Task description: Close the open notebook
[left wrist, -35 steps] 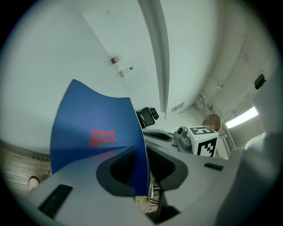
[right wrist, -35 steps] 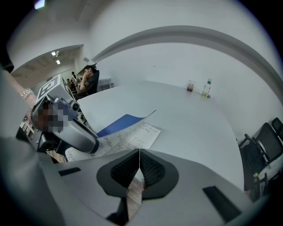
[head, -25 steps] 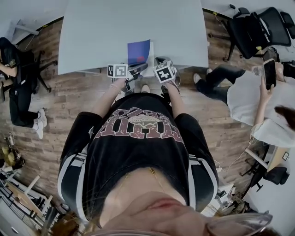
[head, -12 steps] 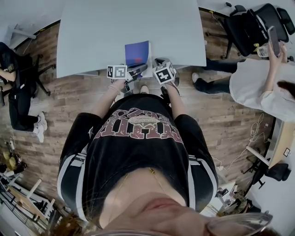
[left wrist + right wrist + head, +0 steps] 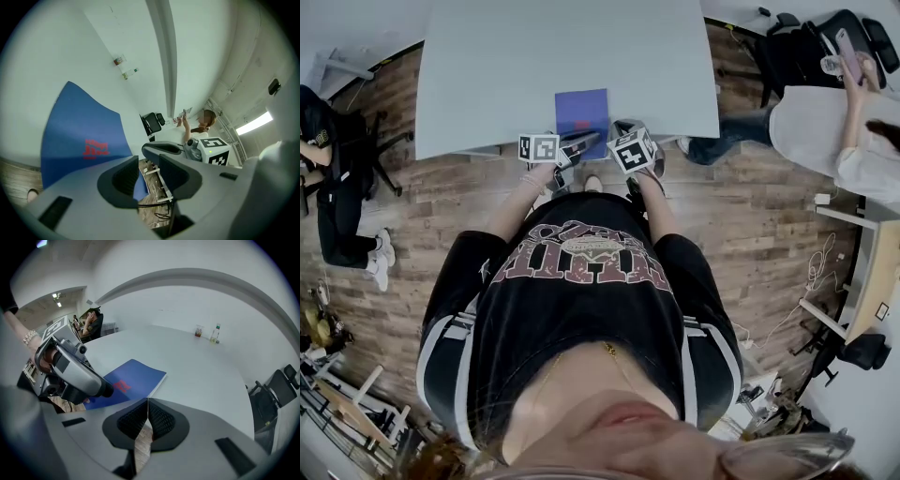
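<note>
**A:** Changed since a second ago?

**B:** Yes. Back then, notebook point(image 5: 582, 111) part open, blue cover point(image 5: 581, 105) raised at a slant, a strip of white page showing along its right edge. Now shut and flat, no page in sight. Left hand-held gripper point(image 5: 573, 150) opening its jaws at this moment. Bystander point(image 5: 825, 122) now further up toward the right corner of the head view, with a phone held high.

**A:** Look of the notebook?

**B:** Thin and rectangular, with a plain deep-blue cover and a small patch of red print point(image 5: 96, 148) near the middle. White page edges visible along one side in the right gripper view point(image 5: 126, 383). Lying closed on the pale table point(image 5: 534, 56), at the near edge, just ahead of both grippers.

**A:** Grippers?

**B:** Left hand-held gripper point(image 5: 149, 171): pads apart and widening. A blue corner of the notebook point(image 5: 79, 136) visible in the gap beside one pad, with no sign of either pad pressing on it. Right hand-held gripper point(image 5: 148, 416): jaws fully together, nothing between them. Placed just right of the notebook in the head view point(image 5: 625, 125), over the table edge.

**A:** Anything else on the table?

**B:** Two small bottles point(image 5: 215, 333) far off at the back, well apart from the notebook.
</note>
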